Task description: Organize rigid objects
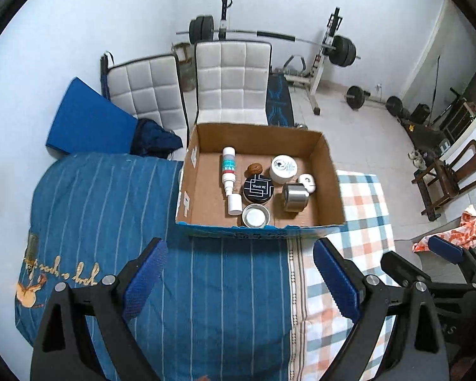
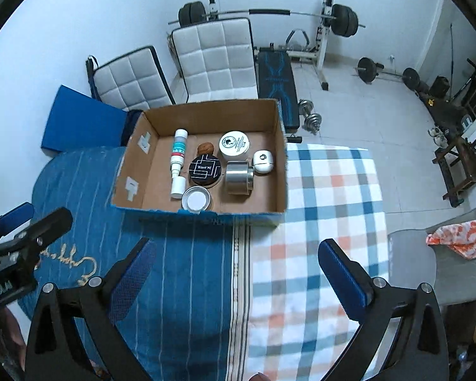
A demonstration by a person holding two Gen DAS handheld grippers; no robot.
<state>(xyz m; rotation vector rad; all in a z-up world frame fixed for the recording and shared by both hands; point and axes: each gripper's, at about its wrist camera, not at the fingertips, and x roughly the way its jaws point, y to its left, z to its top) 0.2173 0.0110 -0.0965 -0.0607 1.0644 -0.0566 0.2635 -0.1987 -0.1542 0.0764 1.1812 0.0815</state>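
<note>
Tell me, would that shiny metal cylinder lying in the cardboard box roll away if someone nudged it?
Probably: the shiny metal cylinder lies on its side, so a sideways nudge could roll it. It looks solid, likely heavy for its size. Its polished surface may be slippery.

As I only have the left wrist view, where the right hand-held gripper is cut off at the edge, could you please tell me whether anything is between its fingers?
Observer: No. In the right wrist view the right hand-held gripper is open and empty, above the line where the blue striped cover meets the plaid blanket.
Operator: Thank you. Is anything lying on the floor that I cannot see properly?
Observer: Yes, two dumbbells lie on the tiles beside the weight bench, just past the far right corner of the cardboard box, which largely hides them from you.
</note>
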